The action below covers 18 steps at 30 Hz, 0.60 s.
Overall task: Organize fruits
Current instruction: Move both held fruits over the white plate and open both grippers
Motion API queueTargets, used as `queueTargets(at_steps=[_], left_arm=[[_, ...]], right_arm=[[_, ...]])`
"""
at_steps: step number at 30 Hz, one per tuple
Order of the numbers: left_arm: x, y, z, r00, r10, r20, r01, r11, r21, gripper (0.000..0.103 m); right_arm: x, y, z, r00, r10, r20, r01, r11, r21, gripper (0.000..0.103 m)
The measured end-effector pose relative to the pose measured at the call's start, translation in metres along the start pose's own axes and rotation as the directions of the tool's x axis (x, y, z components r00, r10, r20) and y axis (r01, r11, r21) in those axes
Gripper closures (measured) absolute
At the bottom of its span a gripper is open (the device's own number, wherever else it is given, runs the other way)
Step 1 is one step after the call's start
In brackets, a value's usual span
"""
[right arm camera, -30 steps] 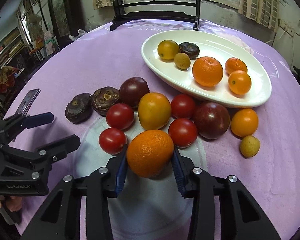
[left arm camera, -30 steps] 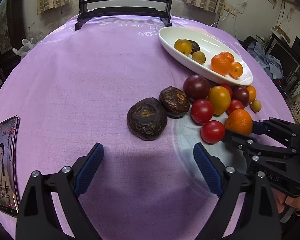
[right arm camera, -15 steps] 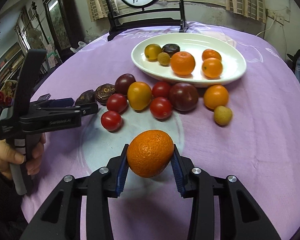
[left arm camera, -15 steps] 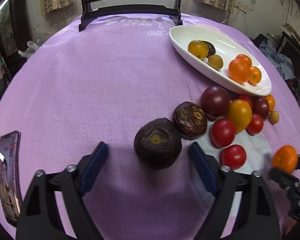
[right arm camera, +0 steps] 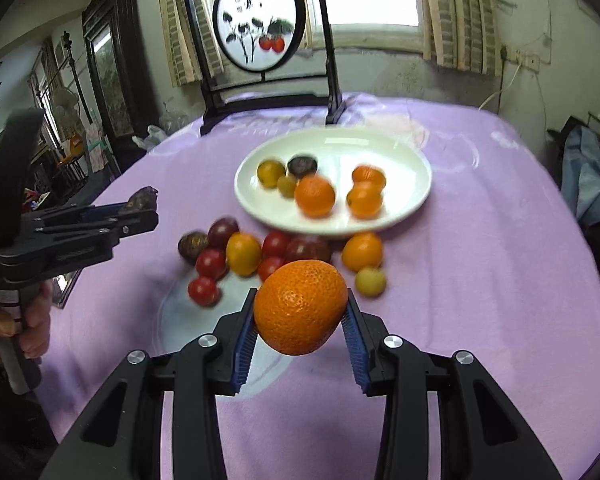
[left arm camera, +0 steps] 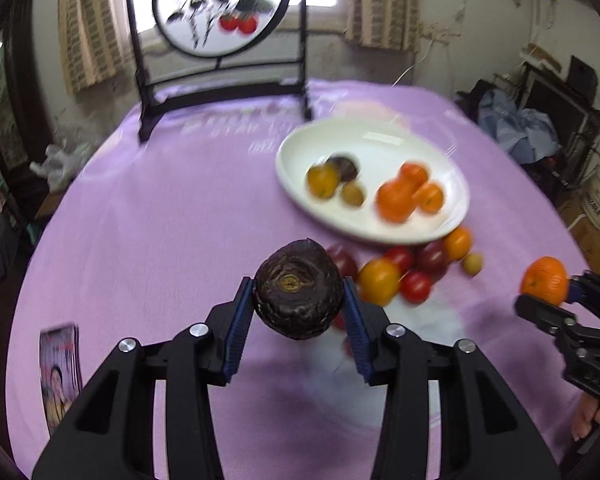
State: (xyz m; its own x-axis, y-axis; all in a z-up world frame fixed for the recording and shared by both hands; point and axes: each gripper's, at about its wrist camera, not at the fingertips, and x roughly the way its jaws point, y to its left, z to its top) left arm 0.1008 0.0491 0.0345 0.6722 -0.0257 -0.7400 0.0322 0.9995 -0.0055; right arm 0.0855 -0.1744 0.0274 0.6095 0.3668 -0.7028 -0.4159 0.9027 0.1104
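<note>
1. The left gripper (left arm camera: pixel 298 304) had its fingers clamped on a dark, wrinkled passion fruit (left arm camera: pixel 299 289), lifted clear of the purple cloth on the worktop (left arm camera: pixel 148 216). By my reading it was raised so as to be carried to the white oval dish (left arm camera: pixel 380 232).
2. The right gripper (right arm camera: pixel 300 312) had its fingers clamped on a mandarin (right arm camera: pixel 300 306), also held in the air on the near side of the dish (right arm camera: pixel 332 228), probably for the same trip.
3. The dish already held mandarins, a yellow tomato, a dark fruit and a small greenish-yellow one, which suggested it served as the collecting place.
4. The loose fruit pile (right arm camera: pixel 260 256) of red, dark and yellow tomatoes, another passion fruit and a mandarin lay on the cloth just in front of the dish, not yet sorted.
5. A phone (left arm camera: pixel 59 372) lay well to the left of the dish, its screen showing a face.
6. Pale lettering was printed on the cloth behind the dish, too blurred to read; the round painted screen (right arm camera: pixel 260 20) beyond bore no legible writing.
</note>
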Motion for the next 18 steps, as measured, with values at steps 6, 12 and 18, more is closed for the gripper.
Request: queueTargets(at_steps=[6, 12, 18], left_arm=[[0.013, -0.027, 0.060, 0.998, -0.026, 0.058, 0.024, 0.999, 0.027, 0.060], [0.094, -0.039, 0.106, 0.999, -0.030, -0.028, 0.031, 1.000, 0.002, 0.060], [0.167, -0.037, 0.129, 0.993, 0.010, -0.115, -0.011, 1.000, -0.010, 0.060]], right_arm=[[0.008, -0.014, 0.048, 0.997, -0.032, 0.074, 0.034, 0.999, -0.029, 0.062], [0.067, -0.033, 0.098, 0.999, -0.024, 0.039, 0.025, 1.000, -0.019, 0.062], [0.139, -0.045, 0.127, 0.999, -0.035, -0.024, 0.035, 0.999, -0.029, 0.062]])
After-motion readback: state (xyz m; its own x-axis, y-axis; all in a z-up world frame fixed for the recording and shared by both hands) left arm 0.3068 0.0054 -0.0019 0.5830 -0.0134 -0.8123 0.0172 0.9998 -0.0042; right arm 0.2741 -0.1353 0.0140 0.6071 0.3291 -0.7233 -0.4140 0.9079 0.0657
